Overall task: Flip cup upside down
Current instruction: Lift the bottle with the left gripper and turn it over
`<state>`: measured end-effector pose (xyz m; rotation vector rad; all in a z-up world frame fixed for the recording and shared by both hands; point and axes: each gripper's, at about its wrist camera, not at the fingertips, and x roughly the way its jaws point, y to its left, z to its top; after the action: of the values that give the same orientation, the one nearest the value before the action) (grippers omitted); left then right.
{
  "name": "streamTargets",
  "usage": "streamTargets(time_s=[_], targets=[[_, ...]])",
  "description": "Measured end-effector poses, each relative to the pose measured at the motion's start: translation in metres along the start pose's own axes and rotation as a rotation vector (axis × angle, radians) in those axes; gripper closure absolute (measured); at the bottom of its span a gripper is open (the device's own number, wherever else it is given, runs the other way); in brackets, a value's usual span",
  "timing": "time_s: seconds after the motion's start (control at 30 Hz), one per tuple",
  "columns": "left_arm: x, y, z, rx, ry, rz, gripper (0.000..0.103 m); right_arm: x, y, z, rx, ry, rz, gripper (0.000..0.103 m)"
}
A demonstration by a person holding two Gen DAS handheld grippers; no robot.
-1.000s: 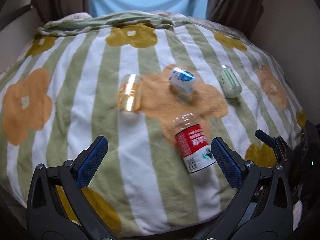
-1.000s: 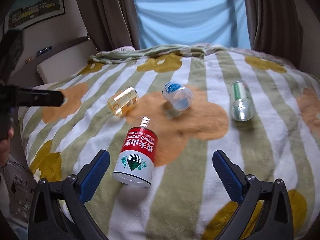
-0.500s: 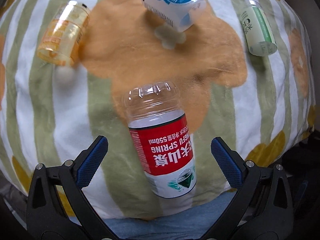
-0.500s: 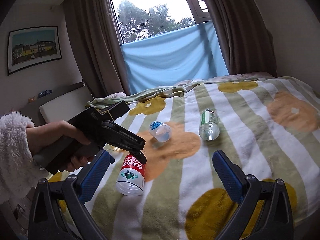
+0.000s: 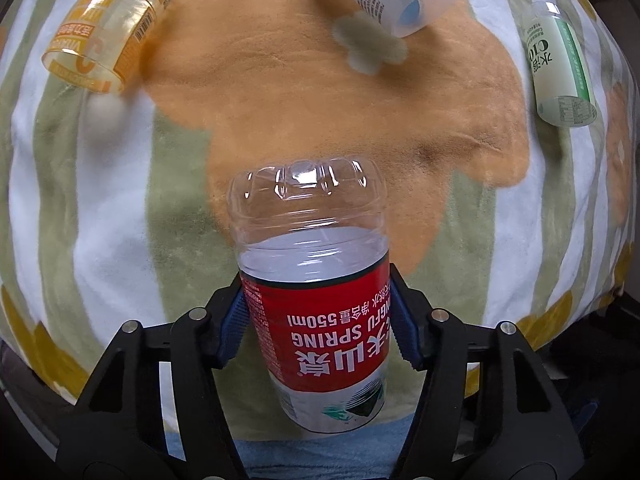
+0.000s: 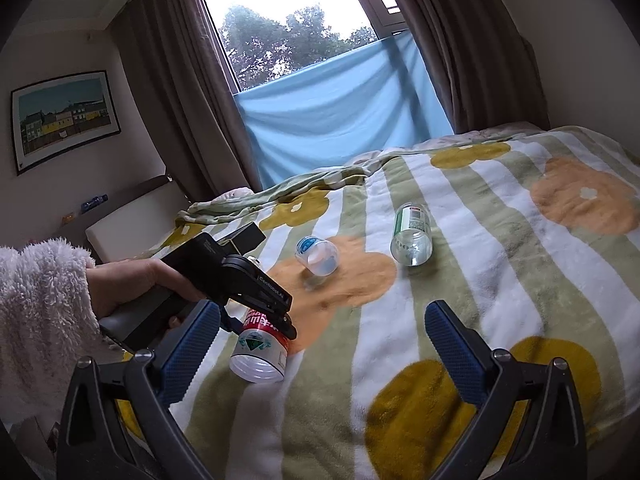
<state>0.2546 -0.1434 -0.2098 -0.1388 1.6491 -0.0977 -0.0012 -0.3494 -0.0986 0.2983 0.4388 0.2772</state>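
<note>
The left gripper (image 5: 318, 320) clamps the red-labelled cup (image 5: 320, 320) lying at 6 o'clock across its waist, ready to turn it over, while the right gripper (image 6: 320, 356) waits wide open.

Black claws (image 6: 320, 348), blue ribbed pads (image 6: 454, 344); fluffy white sleeve (image 6: 40, 292).

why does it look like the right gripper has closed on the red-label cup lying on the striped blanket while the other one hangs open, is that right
Not quite: the sides are swapped. The left gripper is shut on the red-label cup, as the left wrist view shows, its blue pads pressed against the label. The right gripper hangs open above the striped blanket. The cup does lie on its side.
</note>
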Motion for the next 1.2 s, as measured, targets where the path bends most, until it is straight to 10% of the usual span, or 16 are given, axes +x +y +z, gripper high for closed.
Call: streamTargets(time_s=[0.23, 0.63, 1.2], targets=[[-0.028, -0.002, -0.022, 0.096, -0.188, 0.012, 0.045, -0.001, 0.0, 0.0, -0.001, -0.006, 0.005, 0.0], [-0.081, 0.004, -0.075, 0.246, -0.891, -0.118, 0.045, 0.018, -0.001, -0.011, -0.036, 0.052, 0.007, 0.0], [-0.04, 0.0, -0.081, 0.26, -0.871, -0.035, 0.045, 0.038, -0.002, -0.028, -0.045, 0.119, 0.004, 0.0]])
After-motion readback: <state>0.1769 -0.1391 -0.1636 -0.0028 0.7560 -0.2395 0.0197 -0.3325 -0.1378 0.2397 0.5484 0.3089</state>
